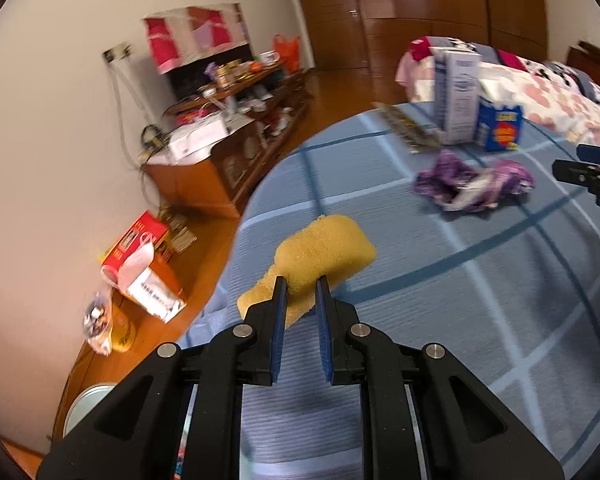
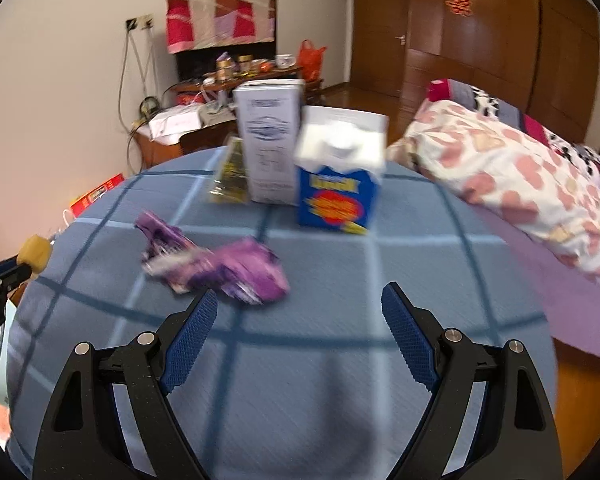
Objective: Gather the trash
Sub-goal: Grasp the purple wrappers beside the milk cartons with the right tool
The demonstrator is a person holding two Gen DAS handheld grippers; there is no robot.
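I have the yellow sponge [image 1: 324,252] pinched in my left gripper [image 1: 301,286], the two blue pads squeezing its near end while the rest sticks out toward 12 o'clock above the blue checked cloth [image 1: 480,320]. From the right wrist camera the same sponge shows at 9 o'clock, at the cloth's edge. The crumpled purple wrapper [image 2: 216,266] lies on the cloth just beyond my right gripper [image 2: 300,304], toward 11 o'clock from its left finger; the jaws there stand wide apart with nothing between them. Farther out at 12 o'clock stand a tall white carton [image 2: 270,140] and, just beside it at 1 o'clock, a blue box [image 2: 336,196] with its top torn open. A clear packet [image 2: 230,172] leans at the carton's left. At 2 o'clock a heart-patterned quilt [image 2: 512,164] is heaped on the bed.
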